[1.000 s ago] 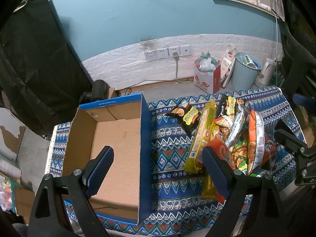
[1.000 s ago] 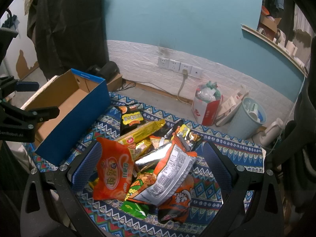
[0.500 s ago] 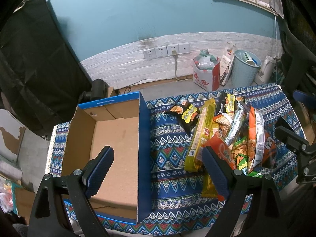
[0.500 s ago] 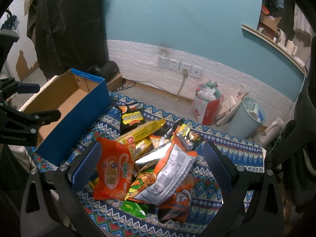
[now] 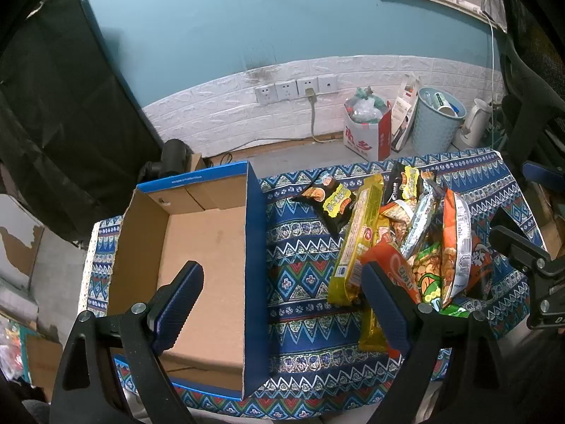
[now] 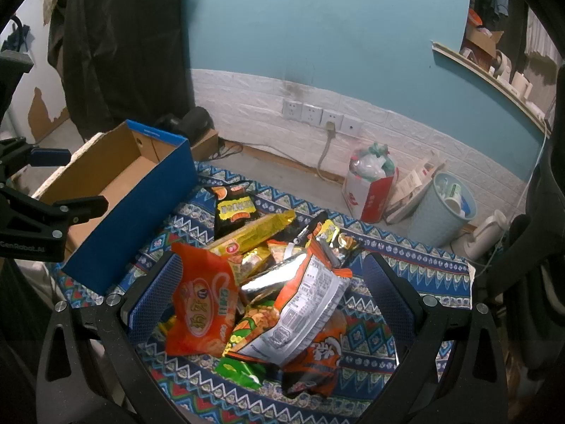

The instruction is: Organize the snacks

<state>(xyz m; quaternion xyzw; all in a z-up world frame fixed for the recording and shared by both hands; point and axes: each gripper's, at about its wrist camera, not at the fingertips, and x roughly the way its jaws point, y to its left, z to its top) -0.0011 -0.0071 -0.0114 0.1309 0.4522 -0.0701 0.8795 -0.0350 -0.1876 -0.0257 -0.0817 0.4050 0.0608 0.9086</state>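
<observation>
The pile of snack bags lies on the patterned surface at 3 o'clock from the empty blue box, while the left gripper and right gripper hang above with jaws wide open, holding nothing.

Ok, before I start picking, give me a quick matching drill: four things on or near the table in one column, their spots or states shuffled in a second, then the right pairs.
Things:
1. cardboard box
2. black and yellow snack bag
3. long yellow packet
4. light blue bin

Places or states:
A. on the floor by the wall, holding rubbish
B. open, nothing inside it
C. lying lengthwise along the pile's box-side edge
D. alone on the cloth at the pile's far corner

Pairs: 1-B, 2-D, 3-C, 4-A
</observation>
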